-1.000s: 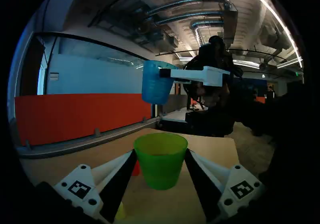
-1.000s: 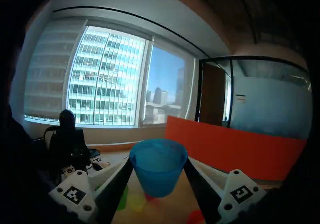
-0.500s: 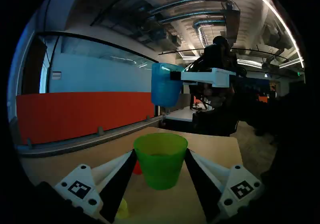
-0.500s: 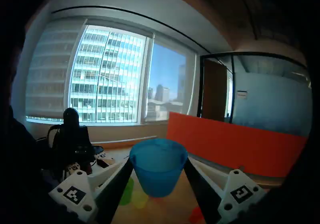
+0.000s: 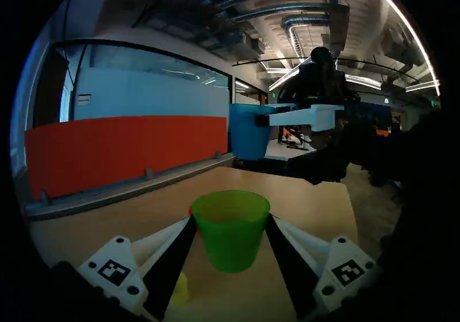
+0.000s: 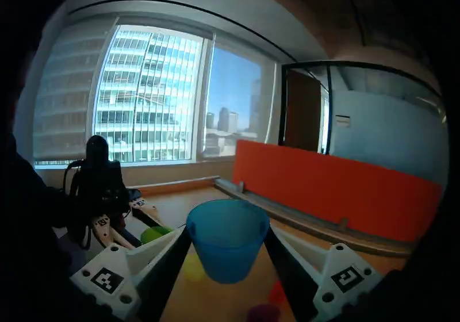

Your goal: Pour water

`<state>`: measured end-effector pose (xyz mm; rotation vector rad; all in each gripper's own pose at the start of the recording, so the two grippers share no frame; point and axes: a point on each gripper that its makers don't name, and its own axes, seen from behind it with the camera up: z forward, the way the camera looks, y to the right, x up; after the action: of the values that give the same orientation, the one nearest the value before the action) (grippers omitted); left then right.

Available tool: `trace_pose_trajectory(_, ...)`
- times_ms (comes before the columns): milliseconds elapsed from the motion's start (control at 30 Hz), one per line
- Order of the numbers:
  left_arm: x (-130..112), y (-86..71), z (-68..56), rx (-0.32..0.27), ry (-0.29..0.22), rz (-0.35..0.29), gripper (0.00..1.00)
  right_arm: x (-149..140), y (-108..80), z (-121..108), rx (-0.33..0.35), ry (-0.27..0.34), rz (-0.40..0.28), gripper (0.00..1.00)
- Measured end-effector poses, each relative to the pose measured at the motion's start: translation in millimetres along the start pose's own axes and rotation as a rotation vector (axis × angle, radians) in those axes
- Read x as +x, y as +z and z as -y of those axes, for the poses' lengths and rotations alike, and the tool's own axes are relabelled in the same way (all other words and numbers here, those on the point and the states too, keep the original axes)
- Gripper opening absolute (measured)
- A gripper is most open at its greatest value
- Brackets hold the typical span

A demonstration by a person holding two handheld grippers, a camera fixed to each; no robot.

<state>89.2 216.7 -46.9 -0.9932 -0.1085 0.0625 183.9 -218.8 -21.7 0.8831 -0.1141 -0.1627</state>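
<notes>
In the left gripper view my left gripper (image 5: pixel 231 221) is shut on an upright green cup (image 5: pixel 231 233), held above the wooden table (image 5: pixel 299 198). Beyond it, higher and slightly right, a blue cup (image 5: pixel 247 132) hangs upright in my right gripper (image 5: pixel 260 119), a dark-sleeved person behind it. In the right gripper view my right gripper (image 6: pixel 227 230) is shut on that blue cup (image 6: pixel 227 244). I cannot make out any water in either cup. Far down at the left, the left gripper's fingers (image 6: pixel 144 209) hold the green cup (image 6: pixel 154 233).
Small coloured pieces lie on the table: yellow (image 5: pixel 180 290) and red (image 5: pixel 191 211) by the green cup; yellow (image 6: pixel 192 267), red (image 6: pixel 278 293) and purple (image 6: pixel 263 312) under the blue one. An orange partition (image 5: pixel 115 149) and metal rail (image 6: pixel 299 218) border the table's far side.
The blue cup has come lower and to the right in the left gripper view. Both views have tipped downward, so more tabletop shows. Both grips are unchanged.
</notes>
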Motion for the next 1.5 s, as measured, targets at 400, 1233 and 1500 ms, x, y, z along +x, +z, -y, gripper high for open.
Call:
trace_pose_trajectory(400,-36.7,9.8,-6.5,-0.019,0.034,0.100,0.85,-48.5,-1.9,3.5,0.013,-0.008,0.082,0.89)
trace_pose_trajectory(1233,-114.2,23.8,-21.6,-0.095,0.109,0.344,0.85,-153.7,2.5,12.4,0.057,-0.026,0.272,0.89)
trace_pose_trajectory(1500,-135.8,27.1,-22.6,-0.113,0.114,0.408,0.85,-178.8,5.5,14.3,0.070,-0.031,0.317,0.90)
